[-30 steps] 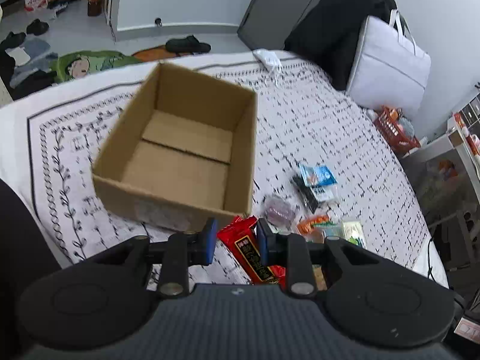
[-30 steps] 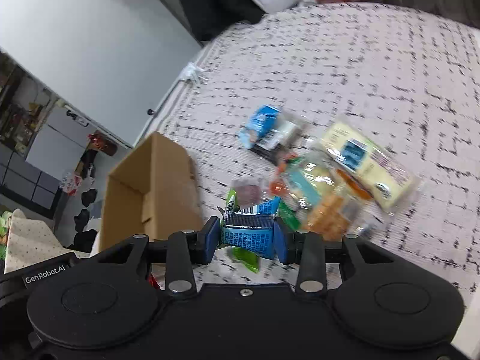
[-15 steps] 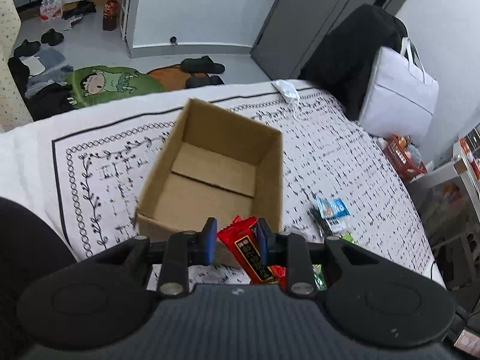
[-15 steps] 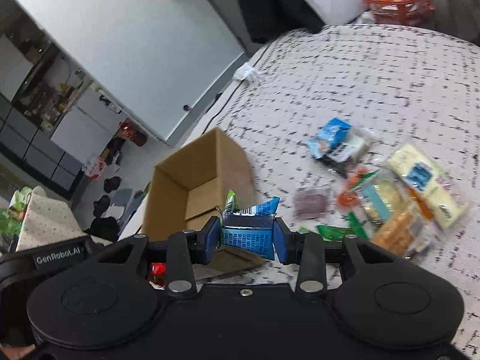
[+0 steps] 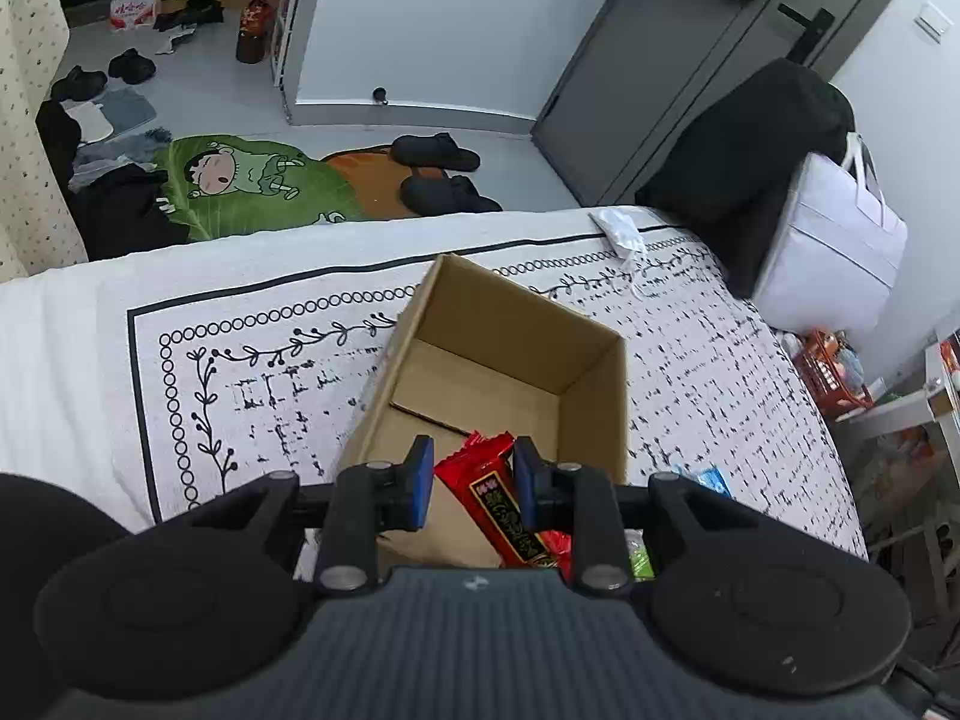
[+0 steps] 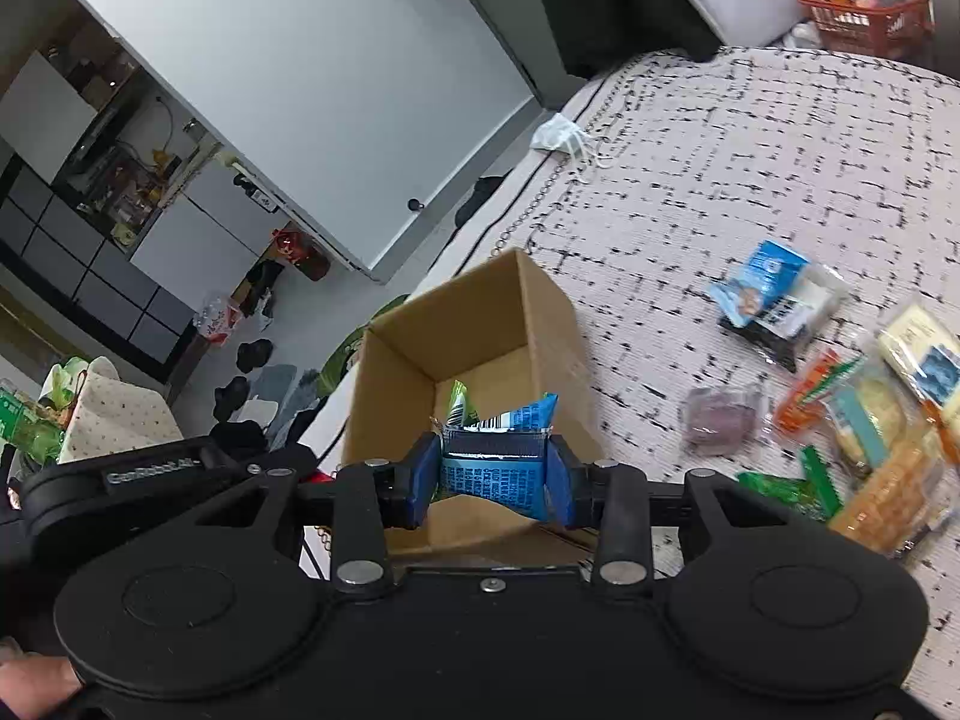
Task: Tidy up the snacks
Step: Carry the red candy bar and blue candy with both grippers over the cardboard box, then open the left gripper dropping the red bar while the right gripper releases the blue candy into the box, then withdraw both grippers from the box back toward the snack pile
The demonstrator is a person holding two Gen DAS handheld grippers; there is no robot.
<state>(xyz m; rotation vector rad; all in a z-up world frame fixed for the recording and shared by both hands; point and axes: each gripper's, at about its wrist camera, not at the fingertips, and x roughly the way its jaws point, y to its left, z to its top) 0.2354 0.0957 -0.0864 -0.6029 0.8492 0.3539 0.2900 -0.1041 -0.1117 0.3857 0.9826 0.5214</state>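
Observation:
An open cardboard box (image 5: 594,384) stands on the patterned bedcover; it also shows in the right wrist view (image 6: 540,312). My left gripper (image 5: 468,483) is shut on a red snack packet (image 5: 498,501) and holds it over the box's near end. My right gripper (image 6: 487,483) is shut on a blue snack packet (image 6: 498,468), with a green packet (image 6: 459,402) behind it, above the box's near edge. Several loose snacks lie on the bed to the right: a blue-white packet (image 6: 768,294), a purple one (image 6: 717,417), and yellow and orange ones (image 6: 888,420).
A white face mask (image 5: 621,228) lies at the bed's far edge. A black garment and a white bag (image 5: 840,246) stand beside the bed on the right. An orange basket (image 6: 864,18) sits on the floor. Slippers (image 5: 438,171) and a green mat lie beyond the bed.
Both grippers have risen and moved towards the box with their packets. The box now sits directly under and ahead of both grippers; the loose snacks have slid to the right of view.

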